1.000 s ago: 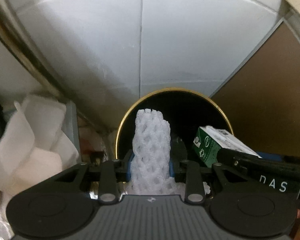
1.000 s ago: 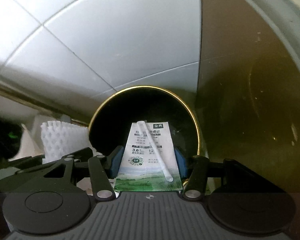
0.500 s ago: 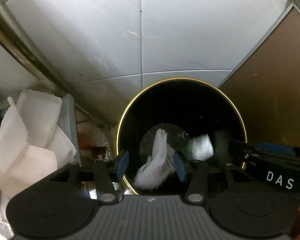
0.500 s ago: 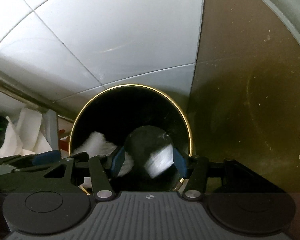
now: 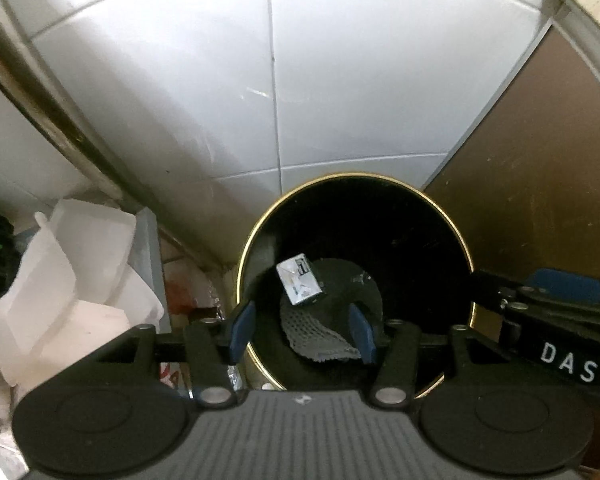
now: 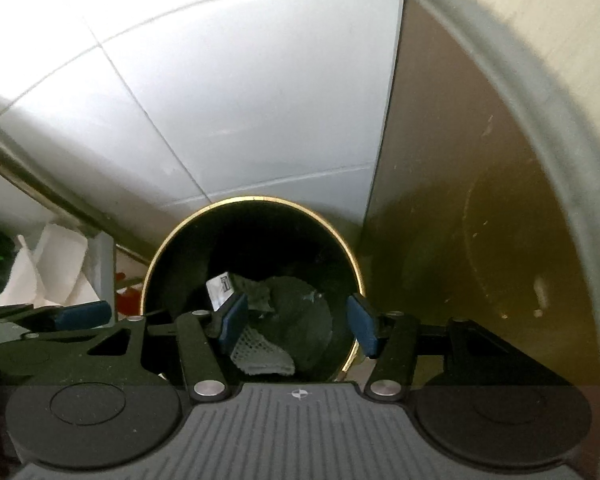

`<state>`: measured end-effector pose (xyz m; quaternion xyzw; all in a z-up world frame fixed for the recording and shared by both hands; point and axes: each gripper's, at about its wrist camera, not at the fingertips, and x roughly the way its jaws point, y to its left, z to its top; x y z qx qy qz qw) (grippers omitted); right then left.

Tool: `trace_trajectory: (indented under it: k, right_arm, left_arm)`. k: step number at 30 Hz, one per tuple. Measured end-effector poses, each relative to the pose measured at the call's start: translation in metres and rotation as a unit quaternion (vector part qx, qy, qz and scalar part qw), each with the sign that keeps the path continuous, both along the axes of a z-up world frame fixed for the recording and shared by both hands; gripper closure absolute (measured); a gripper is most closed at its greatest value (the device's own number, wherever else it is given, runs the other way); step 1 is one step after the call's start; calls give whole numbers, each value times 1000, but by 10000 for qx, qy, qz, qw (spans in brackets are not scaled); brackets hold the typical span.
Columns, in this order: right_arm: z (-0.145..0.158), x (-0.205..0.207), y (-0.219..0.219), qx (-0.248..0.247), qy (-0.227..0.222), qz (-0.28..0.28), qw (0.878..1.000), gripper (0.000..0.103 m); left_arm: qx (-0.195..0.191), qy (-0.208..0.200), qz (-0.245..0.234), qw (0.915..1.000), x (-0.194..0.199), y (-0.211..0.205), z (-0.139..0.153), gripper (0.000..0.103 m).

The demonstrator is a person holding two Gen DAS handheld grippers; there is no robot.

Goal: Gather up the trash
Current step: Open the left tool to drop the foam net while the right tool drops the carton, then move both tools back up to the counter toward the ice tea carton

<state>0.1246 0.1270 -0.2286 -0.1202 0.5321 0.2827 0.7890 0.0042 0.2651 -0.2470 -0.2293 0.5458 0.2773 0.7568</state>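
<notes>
Where the pale tiled wall (image 5: 204,92) meets a brown panel (image 5: 540,184), a round black bin (image 5: 456,248) with a thin gold rim stands in the corner, seen from above in both wrist views. Left of the bin, a heap of crumpled white packaging (image 5: 68,280) lies against the wall, near but apart from the rim.

Left gripper (image 5: 302,330) hangs over the bin mouth, pointing steeply down; blue pads spread apart, nothing between them but open air above the bin's contents. Right gripper (image 6: 296,326) is also over the mouth, just beside the left; its jaws are opening, empty, no item pinched.

Trash sits at the bin bottom. White foam net sleeve (image 5: 316,336) lies crumpled on the near side, looking grey in the shadow. Small milk carton (image 5: 300,284) rests on its side just beyond the net, touching or nearly touching it; which, cannot tell.
</notes>
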Motion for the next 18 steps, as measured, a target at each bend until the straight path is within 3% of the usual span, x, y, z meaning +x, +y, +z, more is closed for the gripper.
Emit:
trace_trajectory:
  k: [9,18]
  right_arm:
    - [28,-13,-15,104,-149,-186,9997,35]
    - [84,-43,-40,371,-645,-387,9965,29]
  left_arm:
    - [55,-193,-45,9998,-13,-11,30,57]
    - [190,-745,-93,9970,-33,-27,81,57]
